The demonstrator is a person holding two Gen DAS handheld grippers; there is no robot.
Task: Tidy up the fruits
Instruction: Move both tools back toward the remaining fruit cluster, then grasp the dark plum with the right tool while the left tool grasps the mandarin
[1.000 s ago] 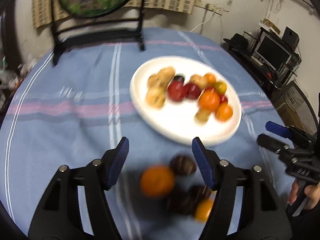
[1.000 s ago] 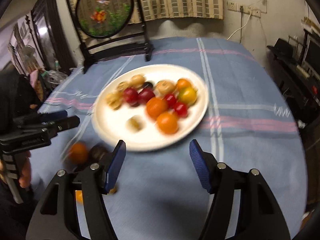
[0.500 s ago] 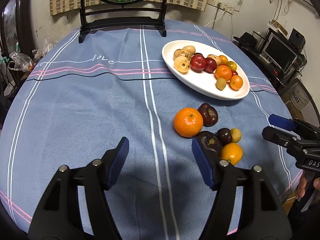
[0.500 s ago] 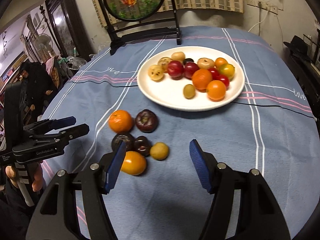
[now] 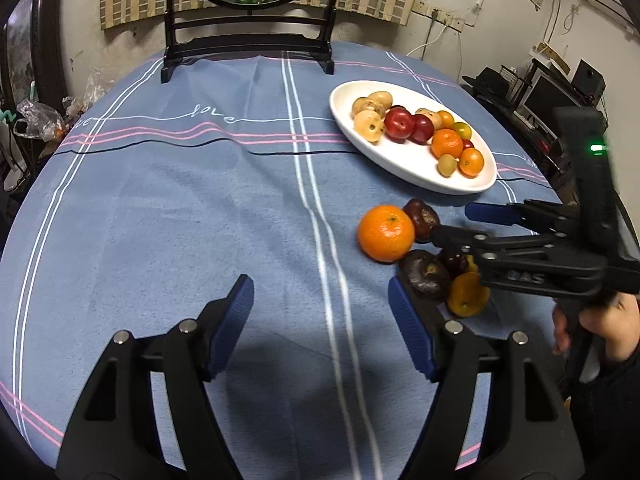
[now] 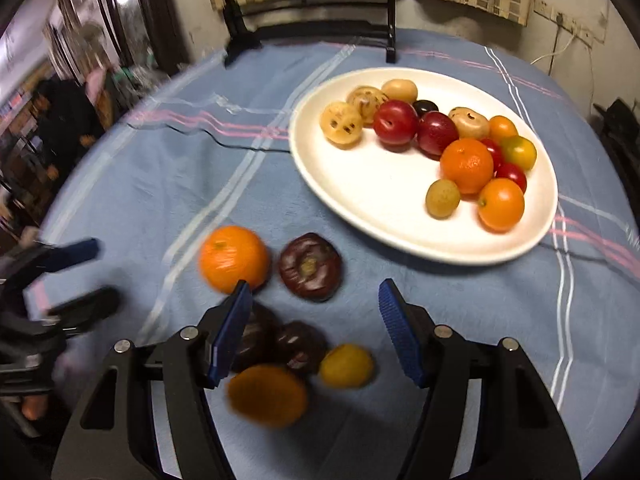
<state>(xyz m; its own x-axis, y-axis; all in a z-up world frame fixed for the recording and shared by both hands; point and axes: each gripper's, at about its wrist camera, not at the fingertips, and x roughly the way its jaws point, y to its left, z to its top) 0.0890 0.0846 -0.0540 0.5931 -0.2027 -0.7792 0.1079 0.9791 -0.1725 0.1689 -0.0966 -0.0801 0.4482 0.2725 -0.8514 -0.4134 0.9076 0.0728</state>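
Altogether 6 loose fruits (image 6: 310, 266) on cloth (image 6: 160, 168), 13 on plate (image 6: 380, 200).

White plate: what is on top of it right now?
The plate holds a mandarin, two red plums, tan fruits, small orange and red ones, and a green-brown one. A dark fruit behind the plums is mostly covered.

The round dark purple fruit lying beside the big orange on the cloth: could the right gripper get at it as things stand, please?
Probably yes. The right gripper is open and empty, and the round dark purple fruit lies just ahead of its fingers with nothing on top. The big orange sits close beside it, leaving the left finger little room.
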